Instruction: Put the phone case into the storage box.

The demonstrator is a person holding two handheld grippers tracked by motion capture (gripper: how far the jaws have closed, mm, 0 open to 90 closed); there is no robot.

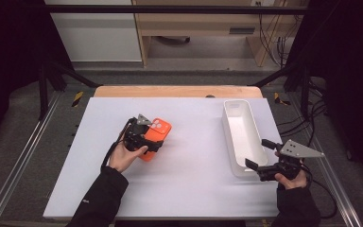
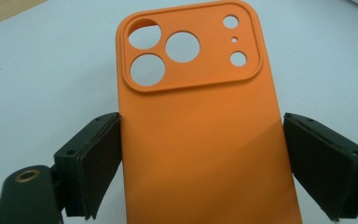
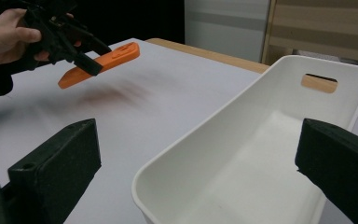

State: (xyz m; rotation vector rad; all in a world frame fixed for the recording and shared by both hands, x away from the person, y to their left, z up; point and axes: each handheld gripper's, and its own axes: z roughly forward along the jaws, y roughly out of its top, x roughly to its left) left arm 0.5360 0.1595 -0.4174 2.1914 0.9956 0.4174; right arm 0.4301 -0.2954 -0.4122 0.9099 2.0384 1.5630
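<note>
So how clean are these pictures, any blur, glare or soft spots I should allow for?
High view: dark surroundings, evenly lit white table, slightly soft. Left gripper view: the orange phone case is fairly sharp, with a diagonal band of shade across its lower half. Right gripper view: the case's shadow on the table is smeared, the white bin is bright with little inner detail, and the near jaws look soft.
</note>
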